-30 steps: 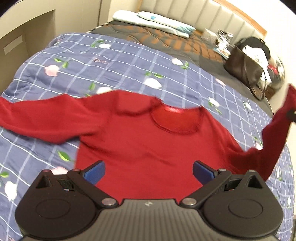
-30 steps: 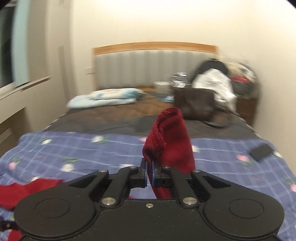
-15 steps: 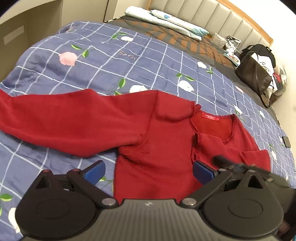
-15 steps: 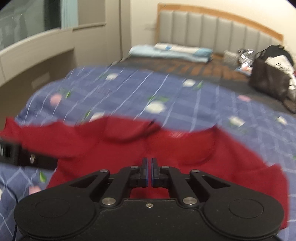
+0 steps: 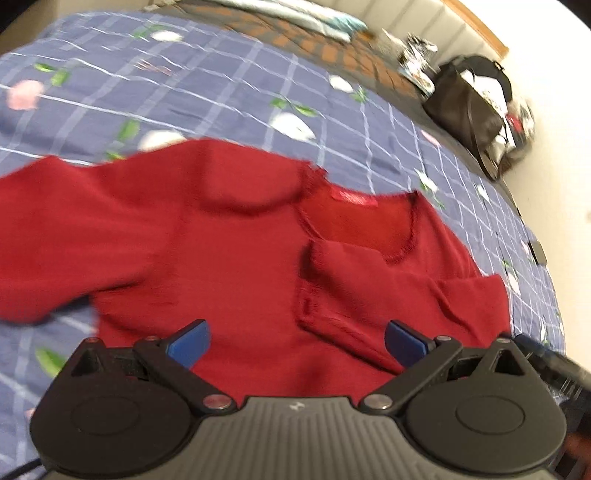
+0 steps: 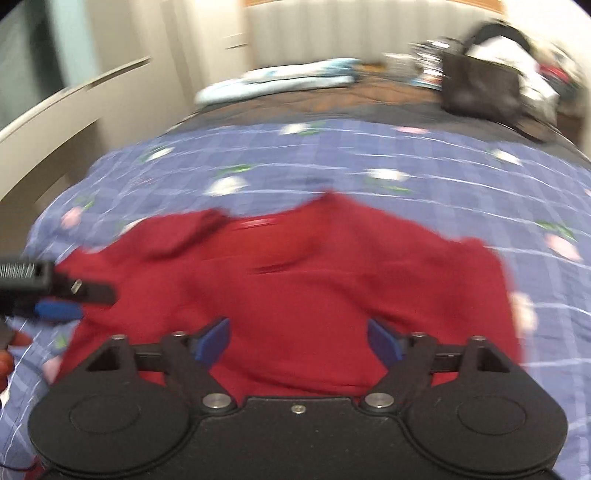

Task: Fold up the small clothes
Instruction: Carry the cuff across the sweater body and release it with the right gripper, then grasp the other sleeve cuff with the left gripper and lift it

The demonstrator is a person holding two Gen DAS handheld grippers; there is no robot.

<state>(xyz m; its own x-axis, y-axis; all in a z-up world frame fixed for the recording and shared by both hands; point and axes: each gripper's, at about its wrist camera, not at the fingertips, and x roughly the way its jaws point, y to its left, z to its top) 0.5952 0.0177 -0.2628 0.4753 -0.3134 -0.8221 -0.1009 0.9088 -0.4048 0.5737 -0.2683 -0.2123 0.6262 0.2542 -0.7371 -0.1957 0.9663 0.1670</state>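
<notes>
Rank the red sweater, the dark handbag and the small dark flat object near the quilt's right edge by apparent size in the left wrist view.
1. red sweater
2. dark handbag, though it sits farther back, so it looks smaller than it is
3. small dark flat object

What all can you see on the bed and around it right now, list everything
sweater: one, dark red, flat on the quilt, one sleeve folded across its chest
quilt: one, blue checked with flowers, covering the bed
pillow: one, pale blue and white, by the headboard
handbag: one, dark brown, far right corner of the bed
headboard: one, grey padded
left gripper: black, blue pads, open
right gripper: black, blue pads, just opened, nothing between
</notes>
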